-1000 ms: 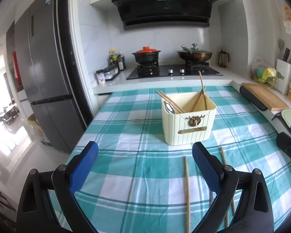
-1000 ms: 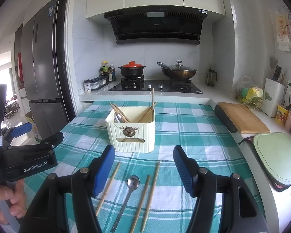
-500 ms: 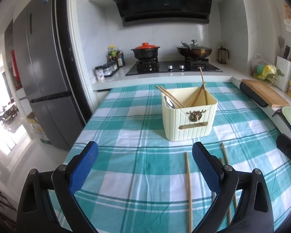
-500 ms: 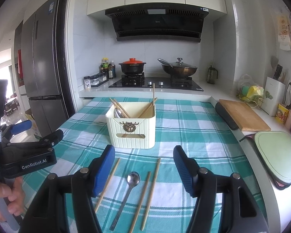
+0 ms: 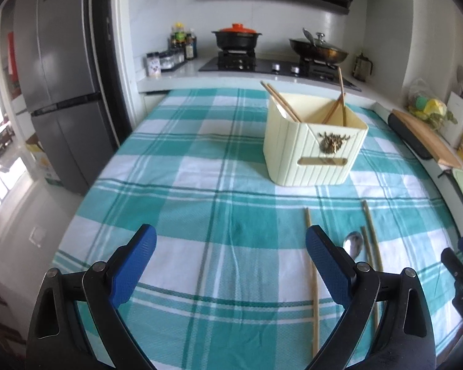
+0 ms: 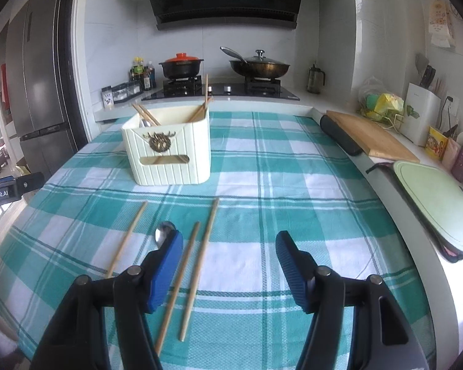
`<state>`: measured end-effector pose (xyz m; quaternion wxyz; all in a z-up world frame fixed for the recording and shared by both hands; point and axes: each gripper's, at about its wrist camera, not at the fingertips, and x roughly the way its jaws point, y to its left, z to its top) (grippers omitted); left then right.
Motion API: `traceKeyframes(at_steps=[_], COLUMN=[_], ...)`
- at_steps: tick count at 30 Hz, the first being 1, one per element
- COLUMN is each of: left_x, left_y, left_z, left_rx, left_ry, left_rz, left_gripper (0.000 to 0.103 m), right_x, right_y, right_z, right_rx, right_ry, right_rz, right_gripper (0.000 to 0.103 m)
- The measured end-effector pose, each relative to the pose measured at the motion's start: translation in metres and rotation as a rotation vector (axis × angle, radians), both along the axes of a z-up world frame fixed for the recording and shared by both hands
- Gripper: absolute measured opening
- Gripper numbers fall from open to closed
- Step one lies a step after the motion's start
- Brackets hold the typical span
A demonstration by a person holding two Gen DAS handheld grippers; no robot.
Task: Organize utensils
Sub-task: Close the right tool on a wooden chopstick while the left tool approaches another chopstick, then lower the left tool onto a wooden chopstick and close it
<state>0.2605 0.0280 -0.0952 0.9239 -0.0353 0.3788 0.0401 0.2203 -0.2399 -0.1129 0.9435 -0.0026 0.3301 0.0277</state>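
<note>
Since the earlier frame both tools have come lower over the checked cloth, so the loose utensils now sit larger and nearer the blue pads. The right tool (image 6: 230,265) is spread with nothing between its pads; its left pad hides part of the spoon (image 6: 163,232), and 2 chopsticks (image 6: 200,256) lie side by side on the cloth just inside that pad. A 3rd chopstick (image 6: 128,236) lies further left, apart from the others. The left tool (image 5: 231,265) is also spread and empty, over bare cloth, with the leftmost chopstick just beside its right pad. The cream holder (image 6: 169,148) stands on the far side of the counter (image 6: 293,215), already carrying several chopsticks and a spoon. The step in hand looks like a first pick. To do it well, the right tool should shift slightly left so that 1 item, not a pair, sits midway between the pads, then go down until the pad tips nearly touch the cloth before pinching. Thin sticks lying flat may roll or slip, so a grasp across the stick's middle seems safest, avoiding a pinch of cloth.
</note>
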Motion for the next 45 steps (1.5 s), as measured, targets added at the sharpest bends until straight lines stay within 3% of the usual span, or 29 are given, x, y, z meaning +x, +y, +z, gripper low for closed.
traceKeyframes(at_steps=[7, 11, 16, 19, 20, 21, 23, 26, 40, 41, 43, 44, 45], left_x=[0.024, 0.034, 0.046, 0.045, 0.044, 0.044, 0.043, 0.037, -0.012, -0.012, -0.008, -0.005, -0.001], left_y=[-0.035, -0.055, -0.065, -0.067, -0.068, -0.069, -0.07, -0.069, -0.006, -0.004, -0.004, -0.006, -0.009], left_z=[-0.055, -0.072, -0.089, -0.093, -0.093, -0.094, -0.099, -0.098, -0.095, -0.092, -0.086, -0.082, -0.078], left_rx=[-0.041, 0.006, 0.081, 0.084, 0.088, 0.101, 0.091, 0.098, 0.001, -0.011, -0.03, -0.045, -0.061], left_ry=[0.152, 0.173, 0.208, 0.202, 0.201, 0.212, 0.224, 0.218, 0.256, 0.247, 0.235, 0.225, 0.212], left_rz=[-0.117, -0.155, -0.163, -0.177, -0.179, -0.182, -0.205, -0.199, -0.196, -0.202, -0.218, -0.227, -0.239], left_gripper=[0.097, 0.094, 0.081, 0.073, 0.061, 0.036, 0.01, 0.005, 0.006, 0.009, 0.03, 0.045, 0.052], right_x=[0.022, 0.038, 0.057, 0.065, 0.065, 0.065, 0.064, 0.058, 0.004, 0.004, 0.007, 0.008, 0.011], right_y=[-0.001, 0.01, 0.027, 0.034, 0.035, 0.034, 0.032, 0.024, -0.023, -0.024, -0.026, -0.025, -0.025], right_z=[-0.037, -0.056, -0.075, -0.084, -0.083, -0.083, -0.083, -0.083, -0.08, -0.08, -0.08, -0.08, -0.079], right_rx=[0.069, 0.109, 0.111, 0.061, 0.049, 0.044, 0.044, 0.048, -0.002, 0.001, 0.012, 0.012, 0.011], right_ry=[0.137, 0.217, 0.289, 0.323, 0.32, 0.323, 0.323, 0.321, 0.368, 0.372, 0.385, 0.388, 0.389], right_rz=[0.065, 0.12, 0.163, 0.161, 0.157, 0.155, 0.139, 0.121, 0.103, 0.102, 0.107, 0.112, 0.115], right_gripper=[0.061, 0.036, 0.029, 0.017, 0.012, 0.009, 0.008, 0.007, 0.007, 0.008, 0.009, 0.014, 0.024])
